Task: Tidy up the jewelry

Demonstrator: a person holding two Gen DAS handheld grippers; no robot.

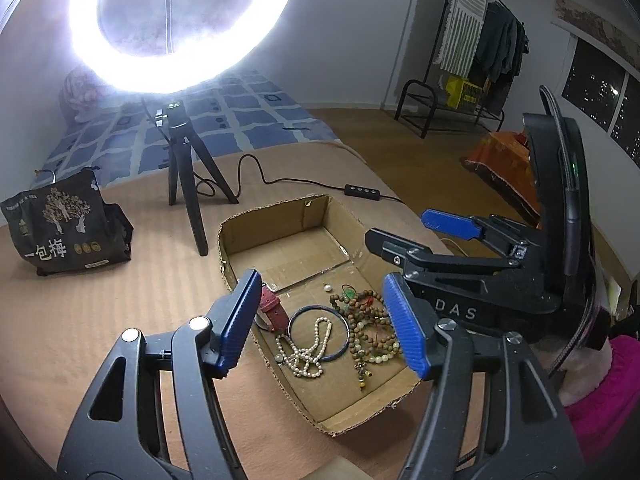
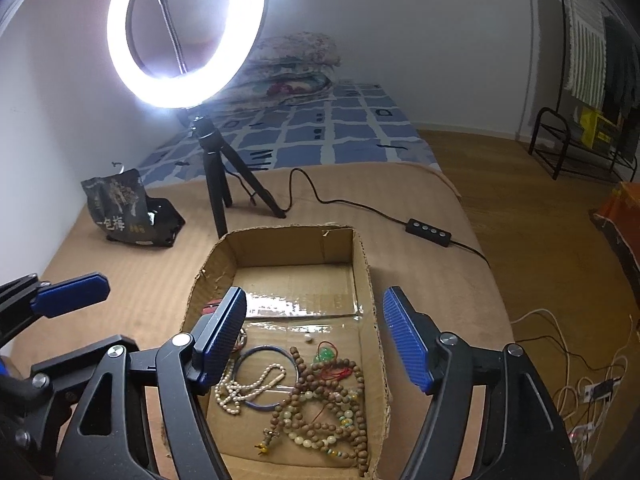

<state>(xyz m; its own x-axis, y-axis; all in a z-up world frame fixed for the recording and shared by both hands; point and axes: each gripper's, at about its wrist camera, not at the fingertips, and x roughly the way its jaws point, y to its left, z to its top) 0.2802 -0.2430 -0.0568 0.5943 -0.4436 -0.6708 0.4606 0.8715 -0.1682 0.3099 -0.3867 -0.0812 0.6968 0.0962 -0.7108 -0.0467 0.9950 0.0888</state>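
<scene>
cardboard box point(image 2: 362, 264) wall flanked by tripod point(image 2: 214, 184), snack bag point(image 2: 128, 208).

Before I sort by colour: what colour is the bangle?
Dark blue bangle, clearest in the left wrist view.

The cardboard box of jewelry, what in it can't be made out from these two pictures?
- Red watch strap: in the left wrist view the left claw finger covers its near end; in the right wrist view it is nearly all behind the right claw finger.
- Small white bead: too small to identify in either view.
- Wooden bead strands: tangled, so their count is unclear.
- Cardboard box: near wall cut off in the right wrist view.
</scene>
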